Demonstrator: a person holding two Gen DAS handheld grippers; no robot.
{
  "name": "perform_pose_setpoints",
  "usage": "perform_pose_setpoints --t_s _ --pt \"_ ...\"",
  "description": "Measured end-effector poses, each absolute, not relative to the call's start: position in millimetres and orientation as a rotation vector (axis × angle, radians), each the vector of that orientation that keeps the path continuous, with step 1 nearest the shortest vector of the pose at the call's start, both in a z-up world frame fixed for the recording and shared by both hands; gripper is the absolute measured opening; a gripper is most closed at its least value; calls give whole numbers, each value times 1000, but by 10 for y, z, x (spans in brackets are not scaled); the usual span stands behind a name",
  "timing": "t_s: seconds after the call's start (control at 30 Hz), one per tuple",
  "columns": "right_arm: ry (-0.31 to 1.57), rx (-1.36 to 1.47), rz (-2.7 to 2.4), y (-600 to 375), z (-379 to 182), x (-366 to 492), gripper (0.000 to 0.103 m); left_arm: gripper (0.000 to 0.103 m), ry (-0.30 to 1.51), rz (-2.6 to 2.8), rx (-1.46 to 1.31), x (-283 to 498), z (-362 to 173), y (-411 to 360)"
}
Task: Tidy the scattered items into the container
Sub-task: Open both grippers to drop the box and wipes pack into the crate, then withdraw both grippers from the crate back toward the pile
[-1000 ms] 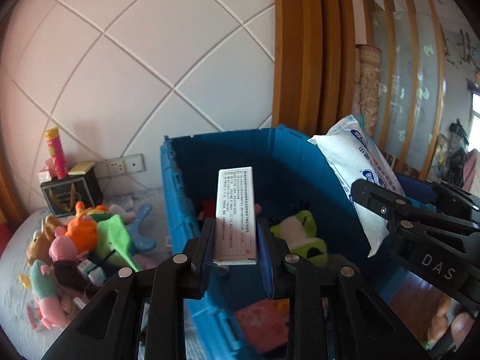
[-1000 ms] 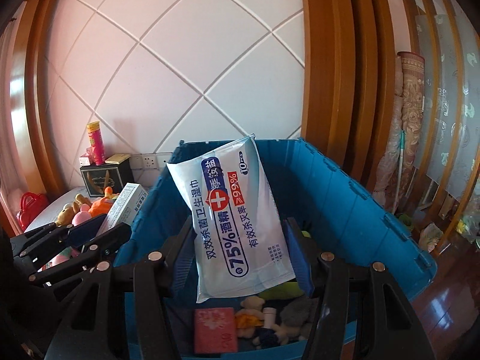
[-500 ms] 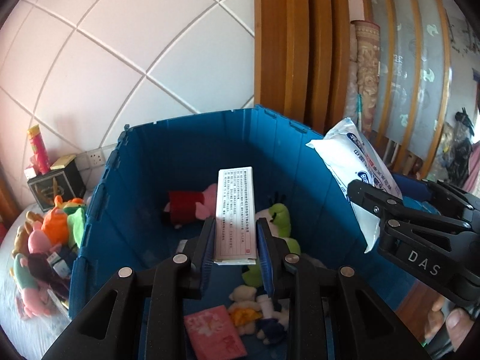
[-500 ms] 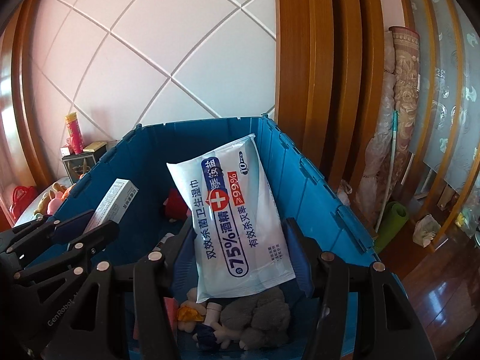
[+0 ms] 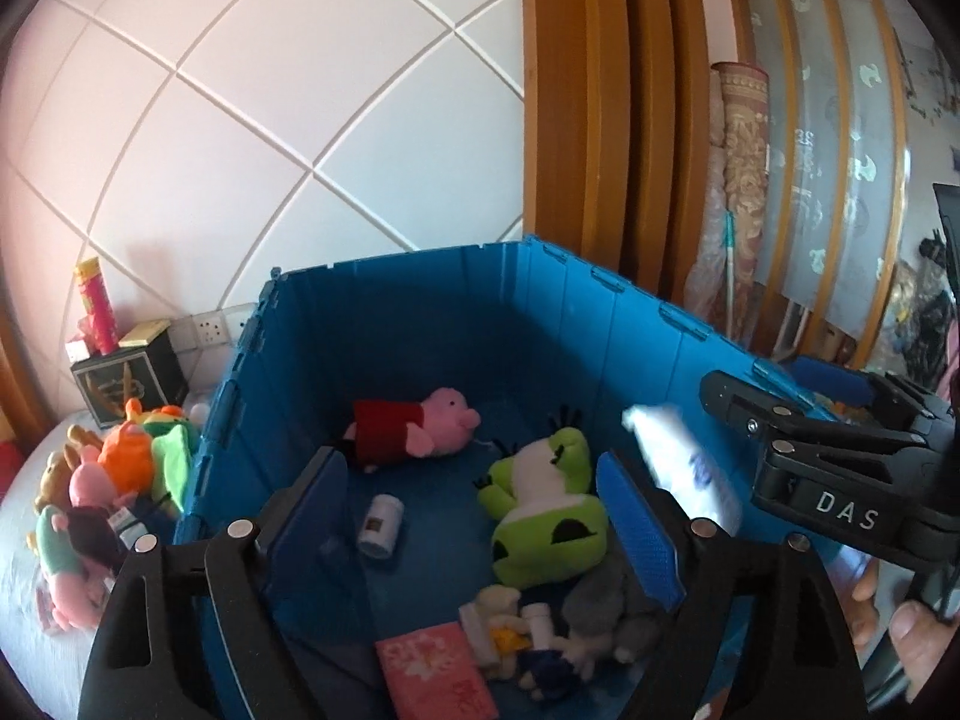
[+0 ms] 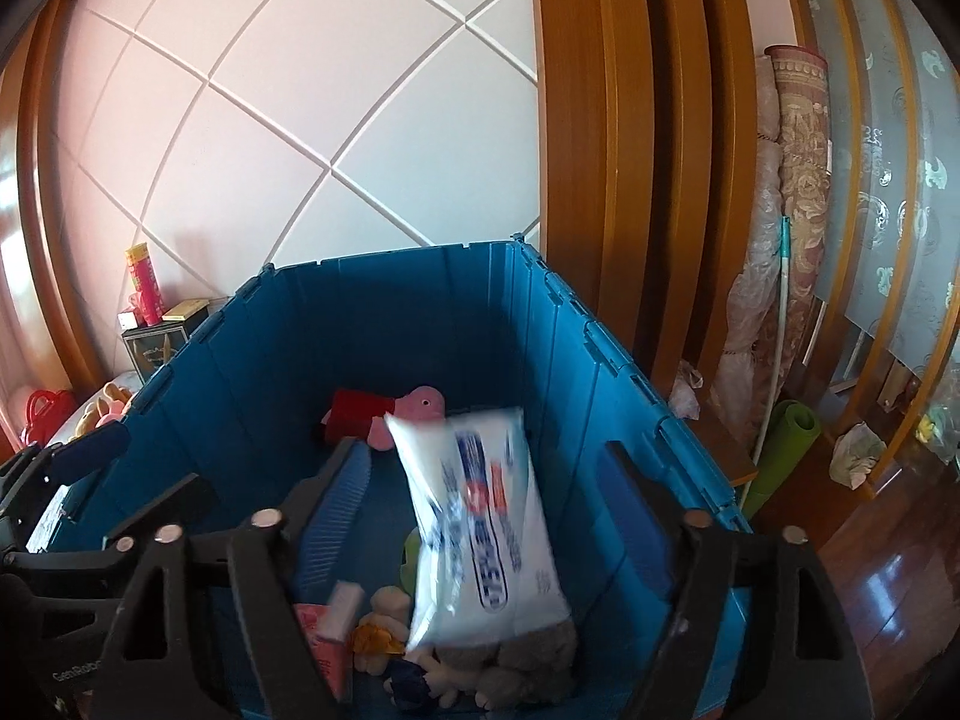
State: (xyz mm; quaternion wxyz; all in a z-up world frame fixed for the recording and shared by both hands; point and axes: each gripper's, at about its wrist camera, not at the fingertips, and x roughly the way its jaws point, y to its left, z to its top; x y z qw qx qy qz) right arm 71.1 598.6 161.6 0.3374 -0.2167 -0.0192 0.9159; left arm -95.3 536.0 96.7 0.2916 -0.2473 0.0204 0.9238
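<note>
The blue crate stands below both grippers. My left gripper is over it, its jaws opening with nothing between them. The small white box lies low in the crate by a pink packet. My right gripper is opening too. The wipes pack is blurred between its pads, loose and dropping into the crate. It also shows as a blur in the left wrist view, beside the right gripper. A pig plush and a green frog plush lie inside.
Several plush toys lie on the bed left of the crate, behind them a black box with a red tube. A wooden frame and a rolled carpet stand behind. A hand holds the right gripper.
Both grippers opened over the crate. The left let go of the white box and the right let go of the wipes pack, and both items fell.
</note>
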Motion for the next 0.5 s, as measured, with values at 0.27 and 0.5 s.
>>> perform_pose_setpoints --t_s 0.27,0.5 --pt "-40 -524 2401 5929 1657 791 103 88 36 2445 -696 -950 908 5239" --pt "-41 -529 2416 5854 1612 773 103 101 14 2476 -669 -865 927 5078"
